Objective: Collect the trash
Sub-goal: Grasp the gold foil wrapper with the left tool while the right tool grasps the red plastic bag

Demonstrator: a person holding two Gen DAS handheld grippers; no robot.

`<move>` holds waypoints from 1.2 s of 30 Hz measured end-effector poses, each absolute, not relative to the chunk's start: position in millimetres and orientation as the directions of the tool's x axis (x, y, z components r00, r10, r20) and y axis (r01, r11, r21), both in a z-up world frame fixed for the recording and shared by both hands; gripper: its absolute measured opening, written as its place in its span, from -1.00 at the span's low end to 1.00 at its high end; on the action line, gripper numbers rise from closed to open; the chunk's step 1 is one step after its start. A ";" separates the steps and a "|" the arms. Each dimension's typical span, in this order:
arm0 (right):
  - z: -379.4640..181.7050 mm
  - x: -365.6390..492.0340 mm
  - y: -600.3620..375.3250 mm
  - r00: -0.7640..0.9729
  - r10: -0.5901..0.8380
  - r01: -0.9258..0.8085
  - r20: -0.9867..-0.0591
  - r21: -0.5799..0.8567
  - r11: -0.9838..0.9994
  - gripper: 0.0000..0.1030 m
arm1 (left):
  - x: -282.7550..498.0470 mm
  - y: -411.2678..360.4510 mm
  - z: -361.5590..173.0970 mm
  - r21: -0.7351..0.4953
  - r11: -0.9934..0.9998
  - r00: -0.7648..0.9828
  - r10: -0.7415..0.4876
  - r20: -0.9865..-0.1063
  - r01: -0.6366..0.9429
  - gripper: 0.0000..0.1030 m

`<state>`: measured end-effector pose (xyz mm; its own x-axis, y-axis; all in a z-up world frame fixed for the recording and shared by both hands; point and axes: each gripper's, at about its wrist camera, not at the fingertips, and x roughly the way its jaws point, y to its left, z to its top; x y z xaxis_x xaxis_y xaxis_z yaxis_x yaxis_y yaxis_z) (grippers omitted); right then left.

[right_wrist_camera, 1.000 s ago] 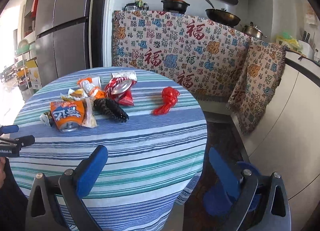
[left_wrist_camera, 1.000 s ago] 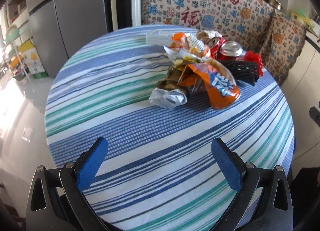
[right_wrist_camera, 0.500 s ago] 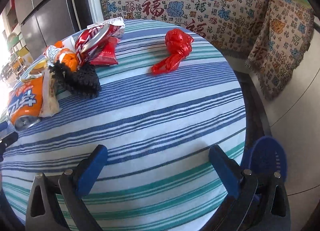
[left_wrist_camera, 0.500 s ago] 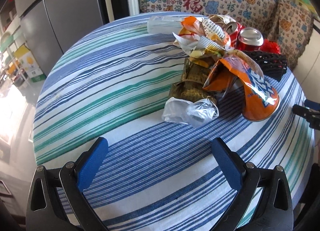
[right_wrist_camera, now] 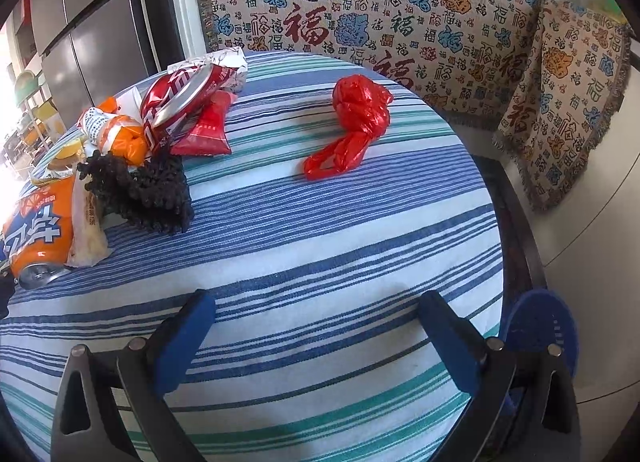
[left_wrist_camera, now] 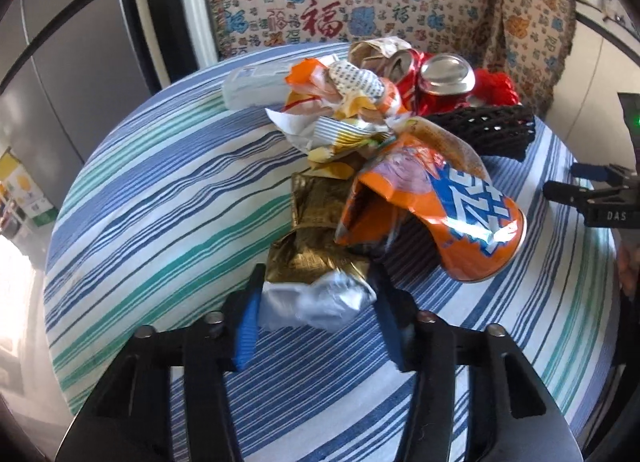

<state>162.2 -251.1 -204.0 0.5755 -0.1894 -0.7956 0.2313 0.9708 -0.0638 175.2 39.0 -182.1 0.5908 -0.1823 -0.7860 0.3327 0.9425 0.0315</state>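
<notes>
A heap of trash lies on the round striped table [left_wrist_camera: 160, 202]. At its near end is a crumpled silver and gold wrapper [left_wrist_camera: 316, 302]. My left gripper [left_wrist_camera: 318, 318] is closing on it, with a blue pad touching each side. Behind it lie a crushed orange can [left_wrist_camera: 460, 214], paper wrappers [left_wrist_camera: 348, 102], red cans [left_wrist_camera: 440, 78] and a black foam net [left_wrist_camera: 488, 126]. My right gripper [right_wrist_camera: 316, 318] hangs open over bare cloth with nothing between its fingers. A knotted red plastic bag [right_wrist_camera: 356, 114] lies alone beyond it.
A blue bin [right_wrist_camera: 540, 330] stands on the floor past the table's right edge. A patterned cloth [right_wrist_camera: 400, 22] covers the counter behind. A grey fridge [right_wrist_camera: 88, 42] stands at the left. The right gripper's tip [left_wrist_camera: 580, 190] shows at the right edge of the left wrist view.
My left gripper has moved forward to the pile and its jaws have narrowed around the silver wrapper. My right gripper has dropped lower over the table and stays open.
</notes>
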 end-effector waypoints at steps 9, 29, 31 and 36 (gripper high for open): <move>-202.9 186.5 -280.3 0.548 -0.175 0.221 -0.818 -0.061 0.973 1.00 | 190.3 95.1 -180.5 -0.018 0.996 0.607 -0.067 -0.792 0.087 -0.06; -202.1 289.6 -327.5 0.546 -0.267 0.371 -0.794 -0.056 0.927 1.00 | 242.2 113.3 -195.2 0.017 1.000 0.583 0.011 -0.813 0.004 0.99; -200.9 284.6 -327.4 0.540 -0.230 0.321 -0.810 -0.054 0.945 1.00 | 239.7 112.2 -195.0 0.017 1.000 0.583 0.020 -0.812 -0.009 0.99; -177.9 257.9 -346.8 0.598 -0.071 0.260 -0.798 0.109 0.960 1.00 | 238.1 113.2 -195.4 0.013 1.000 0.583 0.020 -0.812 -0.015 0.99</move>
<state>257.9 -346.8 -177.9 0.5985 -0.0714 -0.7979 0.2598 0.9595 0.1090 238.1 113.2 -195.4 0.5829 0.0198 -0.8123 -0.0152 0.9998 0.0135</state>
